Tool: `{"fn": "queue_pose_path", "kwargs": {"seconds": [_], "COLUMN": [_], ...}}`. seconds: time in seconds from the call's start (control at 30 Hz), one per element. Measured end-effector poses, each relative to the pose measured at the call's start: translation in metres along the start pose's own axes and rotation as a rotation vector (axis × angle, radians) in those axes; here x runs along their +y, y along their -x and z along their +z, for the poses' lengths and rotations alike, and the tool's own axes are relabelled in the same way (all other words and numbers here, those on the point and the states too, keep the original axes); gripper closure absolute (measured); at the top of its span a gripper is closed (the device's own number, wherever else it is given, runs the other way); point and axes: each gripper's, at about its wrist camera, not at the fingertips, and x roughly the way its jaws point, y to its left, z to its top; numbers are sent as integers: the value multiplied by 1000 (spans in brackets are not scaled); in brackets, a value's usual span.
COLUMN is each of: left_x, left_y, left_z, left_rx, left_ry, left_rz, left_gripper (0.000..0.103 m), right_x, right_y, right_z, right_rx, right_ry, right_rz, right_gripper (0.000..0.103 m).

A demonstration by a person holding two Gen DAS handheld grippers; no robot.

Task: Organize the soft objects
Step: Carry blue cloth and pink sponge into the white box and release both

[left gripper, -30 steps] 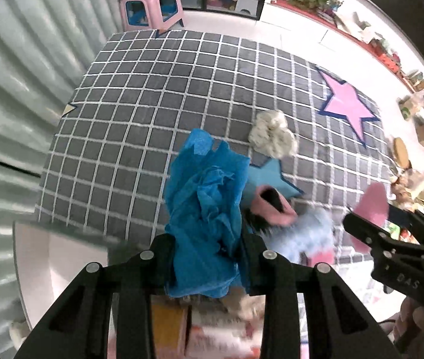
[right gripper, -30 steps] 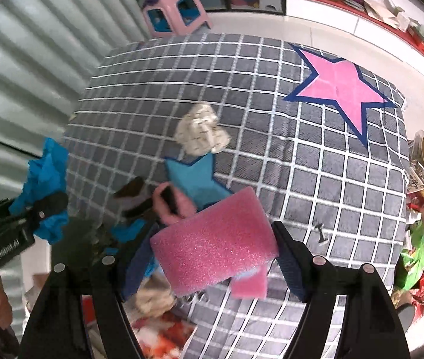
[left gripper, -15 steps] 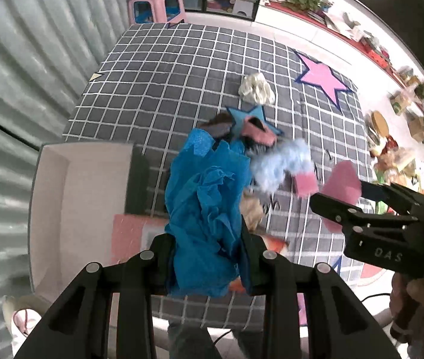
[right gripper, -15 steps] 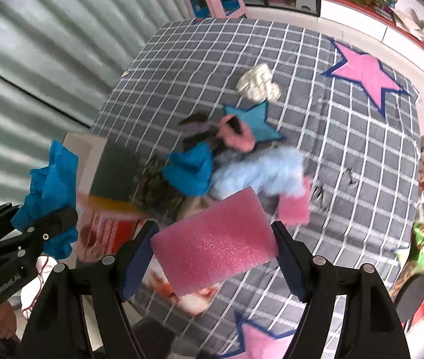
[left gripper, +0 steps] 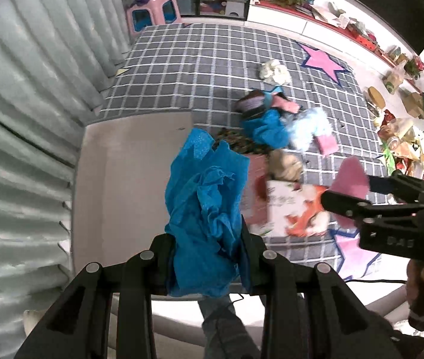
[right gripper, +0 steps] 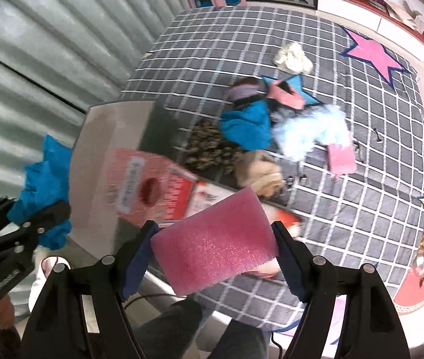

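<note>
The left gripper (left gripper: 209,257) is clamped on a crumpled blue cloth (left gripper: 206,206) — thin, creased fabric with a faint speckle, bunched into a long wad whose long axis runs forward along the fingers, its ragged tip pointing away from the camera; it hangs above the pale, smooth-walled box (left gripper: 116,179) at the edge of the rug. The right gripper (right gripper: 213,257) squeezes a pink foam block (right gripper: 215,239) — a flat rectangle with a coarse, glittery open-cell surface, its long axis lying crosswise between the two fingers, one corner tilted upward; it is held above the near edge of the grey checked rug (right gripper: 242,45). On the rug lie a fluffy pale-blue piece (right gripper: 310,131), a blue fabric bundle (right gripper: 248,125), a cream knitted lump (right gripper: 292,56) and a small pink foam piece (right gripper: 342,158), clustered close together; a pink star (right gripper: 373,56) is printed well beyond them.
</note>
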Motion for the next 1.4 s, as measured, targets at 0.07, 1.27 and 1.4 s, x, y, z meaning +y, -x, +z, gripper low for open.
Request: {"fn": "queue_pose_path", "kwargs": {"seconds": [0.07, 1.27, 1.4], "left_x": [18, 146, 147], "left_y": [-2, -76, -83], "left_z": [-7, -75, -73], "left_rx": [6, 169, 176], "left_ry": [21, 215, 214], "left_rz": [-1, -4, -1], "left_gripper": [67, 67, 66], "right_x": [20, 199, 203], "right_y": [1, -75, -80], "right_z": [1, 8, 9], "right_rx": [-9, 131, 146], "right_ry": [28, 362, 374], "right_rz": [-4, 0, 0], "right_gripper": [26, 26, 26]}}
